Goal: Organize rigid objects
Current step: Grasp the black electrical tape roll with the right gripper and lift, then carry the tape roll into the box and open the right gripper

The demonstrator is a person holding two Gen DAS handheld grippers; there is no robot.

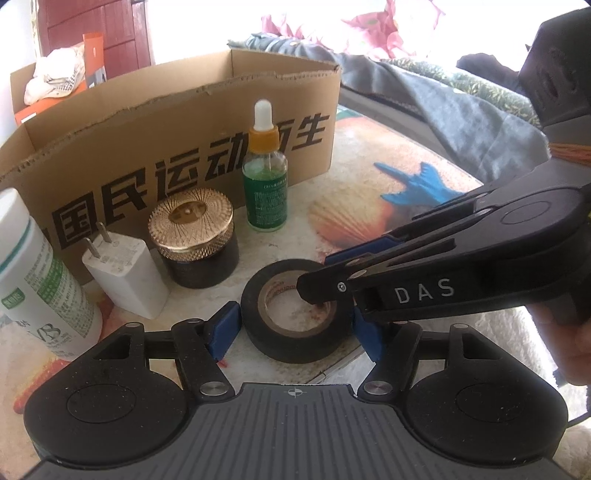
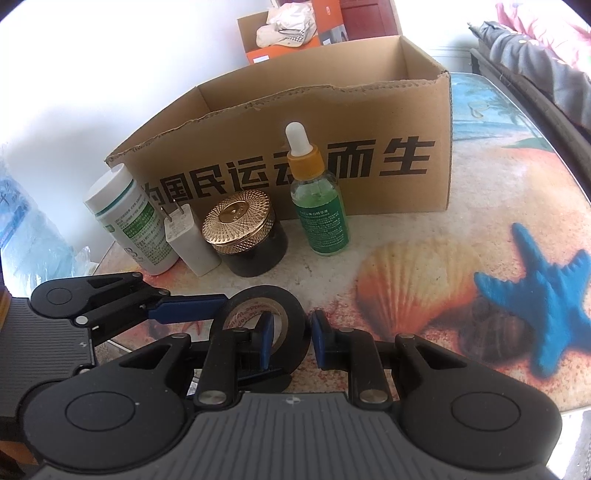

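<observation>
A black tape roll lies flat on the beach-print table. My left gripper stands open around it, one blue pad on each side, with a thin gap at the left pad. My right gripper comes in from the right and is shut on the tape roll: one finger sits in the hole, the other outside the wall. Behind the roll stand a white bottle, a white charger, a gold-lidded dark jar and a green dropper bottle.
An open cardboard box with black lettering stands behind the row of objects. A second box holding cloth and orange packs is further back. Folded cloth lies at the table's far right. A hand holds the right gripper.
</observation>
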